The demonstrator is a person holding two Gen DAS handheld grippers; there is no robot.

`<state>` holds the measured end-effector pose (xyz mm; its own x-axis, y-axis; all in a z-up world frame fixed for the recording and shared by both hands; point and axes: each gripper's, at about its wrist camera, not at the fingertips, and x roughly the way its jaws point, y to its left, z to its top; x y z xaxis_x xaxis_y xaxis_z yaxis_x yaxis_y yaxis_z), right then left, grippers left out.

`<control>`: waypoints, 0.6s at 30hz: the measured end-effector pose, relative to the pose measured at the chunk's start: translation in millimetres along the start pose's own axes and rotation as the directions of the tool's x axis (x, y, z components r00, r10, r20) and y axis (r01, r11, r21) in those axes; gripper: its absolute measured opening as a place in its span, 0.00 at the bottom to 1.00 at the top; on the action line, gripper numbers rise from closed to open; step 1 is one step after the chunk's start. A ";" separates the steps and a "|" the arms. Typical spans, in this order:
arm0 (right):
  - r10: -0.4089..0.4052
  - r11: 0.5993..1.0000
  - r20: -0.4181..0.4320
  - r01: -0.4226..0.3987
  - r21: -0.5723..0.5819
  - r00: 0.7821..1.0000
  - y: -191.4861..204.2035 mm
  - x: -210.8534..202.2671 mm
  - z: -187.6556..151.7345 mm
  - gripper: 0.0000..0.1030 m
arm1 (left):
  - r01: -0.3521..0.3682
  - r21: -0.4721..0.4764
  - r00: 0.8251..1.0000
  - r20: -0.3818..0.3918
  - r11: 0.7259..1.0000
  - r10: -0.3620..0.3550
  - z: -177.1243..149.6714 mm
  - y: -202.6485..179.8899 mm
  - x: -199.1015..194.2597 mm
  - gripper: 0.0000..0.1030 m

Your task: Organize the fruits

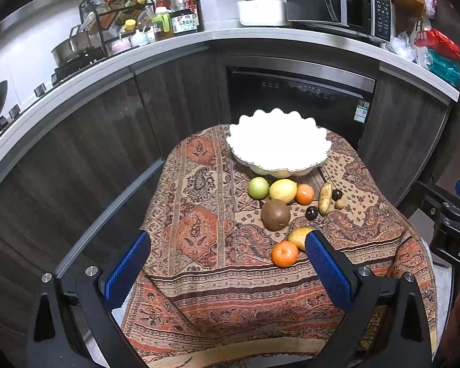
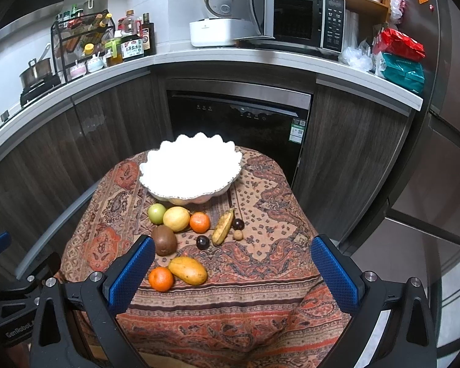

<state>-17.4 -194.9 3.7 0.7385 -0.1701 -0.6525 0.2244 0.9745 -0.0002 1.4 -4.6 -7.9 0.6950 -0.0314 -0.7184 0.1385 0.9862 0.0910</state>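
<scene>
Two grippers hover over a small table draped in a paisley cloth [image 2: 260, 300], both with blue pads spread wide and nothing between them. The right gripper [image 2: 233, 276] sees the whole yellow mango [image 2: 188, 270] lying just ahead of its left pad; from the left gripper [image 1: 228, 271] that mango [image 1: 298, 236] is half hidden behind the right pad. The left view also catches the other tool's black body at its far right edge.

Counting the fruit ahead of the fingers: two oranges, one near [image 2: 160, 278] and one farther [image 2: 199, 222]; one kiwi [image 2: 165, 240]; one lemon [image 2: 176, 218]; one green apple [image 2: 156, 213]; one spotted banana [image 2: 222, 227]; two dark plums [image 2: 202, 242] [image 2: 238, 223]; one small tan nut-like fruit [image 2: 237, 235]. Beyond them all sits one white scalloped bowl [image 2: 190, 170], its inside washed out by glare.
</scene>
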 end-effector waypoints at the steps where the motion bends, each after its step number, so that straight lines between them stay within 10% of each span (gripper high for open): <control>1: 0.001 1.000 -0.001 -0.001 0.001 1.000 -0.3 0.8 0.4 1.00 | 0.000 0.002 1.000 -0.001 1.000 0.000 0.1 -0.6 0.8 0.99; 18: -0.014 0.999 -0.044 0.015 0.032 0.999 -11.0 40.9 -16.0 1.00 | 0.066 0.053 0.994 -0.088 0.996 -0.062 -8.6 -25.7 50.7 0.94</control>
<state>0.2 -210.3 -35.1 0.7065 -0.1769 -0.6852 0.2560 0.9666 0.0144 27.0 -30.2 -52.6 0.6204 -0.0777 -0.7805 0.2214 0.9720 0.0792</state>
